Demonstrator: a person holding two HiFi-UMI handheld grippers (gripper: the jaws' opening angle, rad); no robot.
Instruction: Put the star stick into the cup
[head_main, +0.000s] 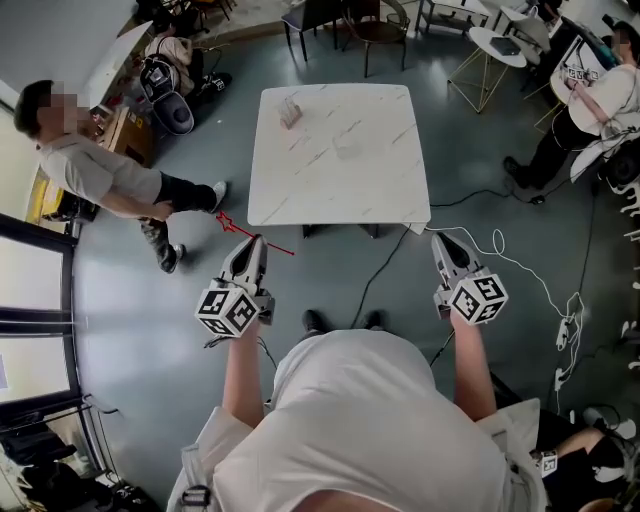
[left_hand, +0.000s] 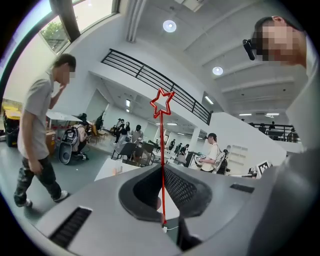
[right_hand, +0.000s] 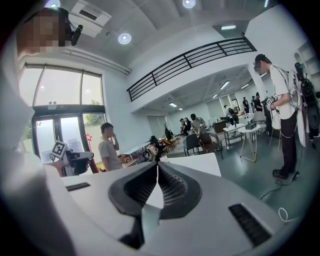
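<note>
The cup is hard to pick out. On the white table (head_main: 380, 190) ahead of both tongs sit a small pinkish thing (head_main: 290, 112) and a faint clear one (head_main: 346, 146), both too small to tell. The left gripper (left_hand: 162, 167) is pinched tight on the thin red star stick (left_hand: 161, 145), whose star end pokes out past the tips. The right gripper (right_hand: 157, 165), alongside it, is closed on nothing.

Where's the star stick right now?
Head view, left side: star stick clamped in the left tool, above the floor just short of the near-left corner of the white table.
</note>
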